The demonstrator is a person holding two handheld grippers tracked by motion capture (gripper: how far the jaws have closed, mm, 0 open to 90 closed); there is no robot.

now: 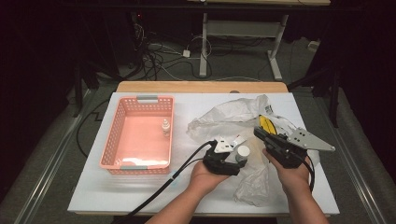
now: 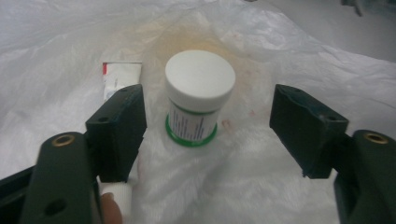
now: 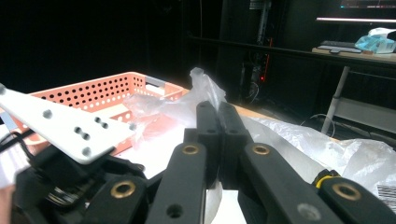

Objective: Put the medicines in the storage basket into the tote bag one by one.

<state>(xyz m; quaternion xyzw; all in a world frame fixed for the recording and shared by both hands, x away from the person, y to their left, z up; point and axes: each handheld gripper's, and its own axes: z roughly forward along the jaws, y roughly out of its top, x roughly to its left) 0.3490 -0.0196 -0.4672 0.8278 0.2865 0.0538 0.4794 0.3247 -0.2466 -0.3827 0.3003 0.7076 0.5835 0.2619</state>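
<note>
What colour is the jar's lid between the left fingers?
White, above a green-trimmed label; the jar shows best in the left gripper view.

High overhead view of table (image 1: 140, 196); two close tool-mounted views, sharing the plastic bag (image 1: 233, 112).

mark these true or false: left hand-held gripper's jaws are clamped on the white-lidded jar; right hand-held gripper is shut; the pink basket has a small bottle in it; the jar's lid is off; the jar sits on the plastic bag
1. Left hand-held gripper clamped on the white-lidded jar: false. Its jaws stand apart on either side of the jar, not touching it.
2. Right hand-held gripper shut: true, jaws pressed together.
3. Pink basket holds a small bottle: true.
4. Jar's lid off: false. The white lid is on.
5. Jar sits on the plastic bag: true.
</note>
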